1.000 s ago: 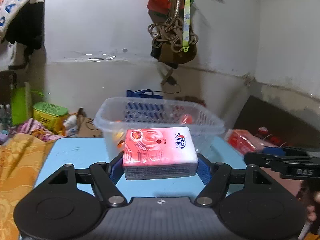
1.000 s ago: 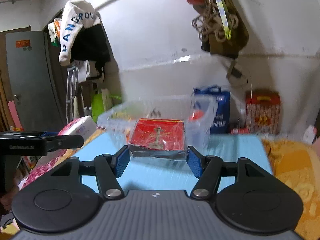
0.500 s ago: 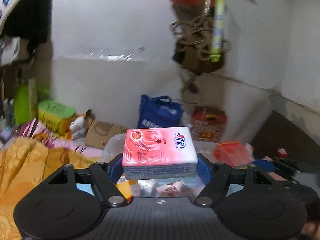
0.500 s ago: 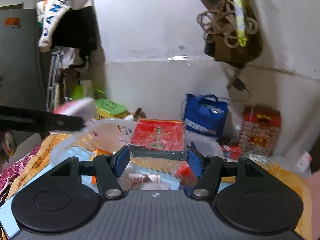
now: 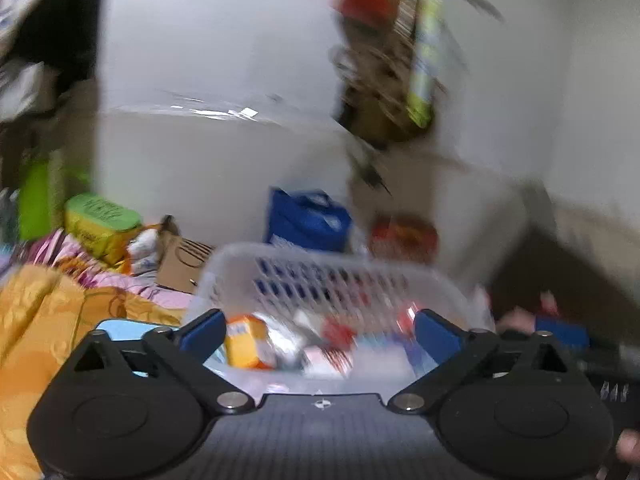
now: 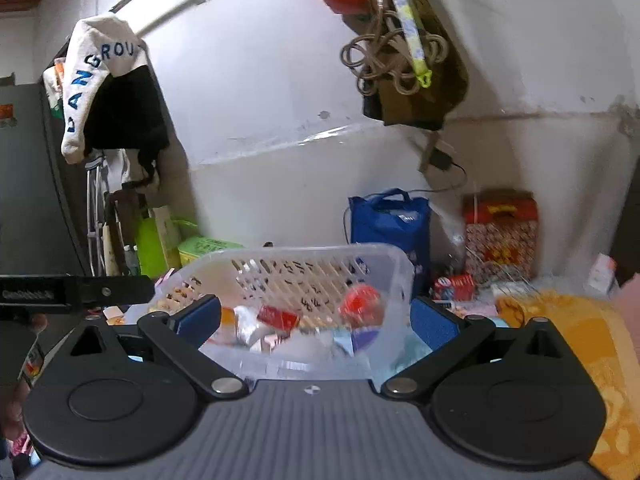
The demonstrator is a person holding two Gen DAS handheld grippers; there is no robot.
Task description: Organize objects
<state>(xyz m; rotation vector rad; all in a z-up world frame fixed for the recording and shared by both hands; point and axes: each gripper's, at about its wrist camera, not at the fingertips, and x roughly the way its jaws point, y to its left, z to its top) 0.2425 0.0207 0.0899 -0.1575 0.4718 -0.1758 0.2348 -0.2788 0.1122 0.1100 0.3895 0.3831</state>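
Left wrist view: white wall [image 5: 224, 92] behind, blurred; blue bag [image 5: 306, 220] and red box [image 5: 404, 236] on the floor at its foot, green-lidded box [image 5: 100, 220] and orange cloth [image 5: 44, 320] to the left. Clear basket [image 5: 332, 264] straight ahead on a light blue table [image 5: 116, 326], holding an orange carton [image 5: 244, 340] and several red and white packs, too smeared to tell apart. Left gripper [image 5: 316, 330] over the basket's near rim, blue pads [image 5: 198, 330] spread wide, just opened, nothing between them

Right wrist view: same white wall [image 6: 260, 100], sharper; coiled rope [image 6: 384, 64] and a brown bag hanging high, white garment [image 6: 96, 68] with blue letters draped at left. Blue bag [image 6: 390, 220] and red patterned box [image 6: 500, 236] at the wall's foot. Basket [image 6: 320, 260] ahead, slotted far wall visible, red packs [image 6: 278, 316] and other small items inside. Right gripper [image 6: 316, 320] over the near rim, pads [image 6: 434, 322] wide apart, just opened, gripping nothing. Left gripper's black finger [image 6: 76, 290] reaching in from the left edge, near the basket's left corner
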